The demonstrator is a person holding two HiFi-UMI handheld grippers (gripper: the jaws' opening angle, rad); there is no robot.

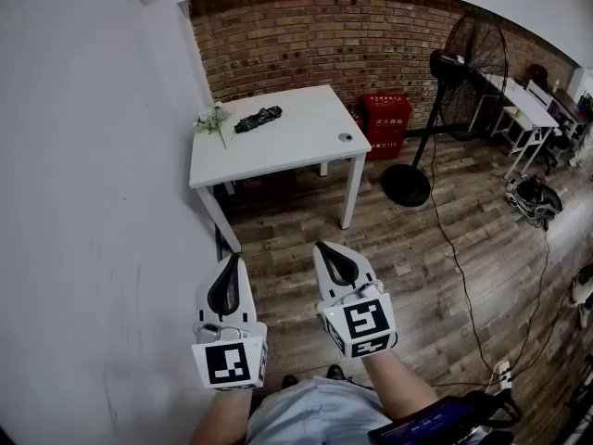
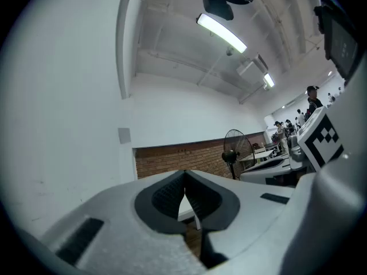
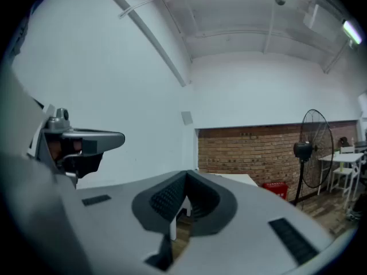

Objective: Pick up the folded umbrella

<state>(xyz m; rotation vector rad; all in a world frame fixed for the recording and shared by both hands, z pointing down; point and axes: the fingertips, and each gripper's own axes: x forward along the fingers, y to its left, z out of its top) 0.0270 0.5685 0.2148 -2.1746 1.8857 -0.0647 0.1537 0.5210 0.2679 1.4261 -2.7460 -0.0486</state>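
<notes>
head view, looking down and ahead. my left gripper (image 1: 233, 261) and right gripper (image 1: 323, 247) sit side by side low in the frame, over the wood floor (image 1: 435, 267), both pointing toward the table (image 1: 296, 137).

both tools are clenched on nothing. in the left gripper view the two dark pads meet at their tips. below the tips there is only a thin slit, through which a table leg shows. the right gripper view shows the same closed pair of jaws, likewise with nothing between them.

the umbrella (image 1: 258, 119), black and folded, lies on the white table near its far left corner, well apart from both grippers. just left of it on the tabletop lies a sprig (image 1: 213, 119) of pale flowers with green leaves. a small round object (image 1: 346, 138) sits near the table's right edge; i cannot tell what it is.

the table stands in the corner between the white wall (image 1: 93, 202) on my left and the brick wall (image 1: 315, 35) behind it. a red box (image 1: 385, 119) stands against the brick wall, right of the table. a black fan (image 1: 468, 58) on a round base stands further right, and a cable (image 1: 463, 286) trails across the floor near it. a white desk (image 1: 521, 102) stands beyond the fan.
</notes>
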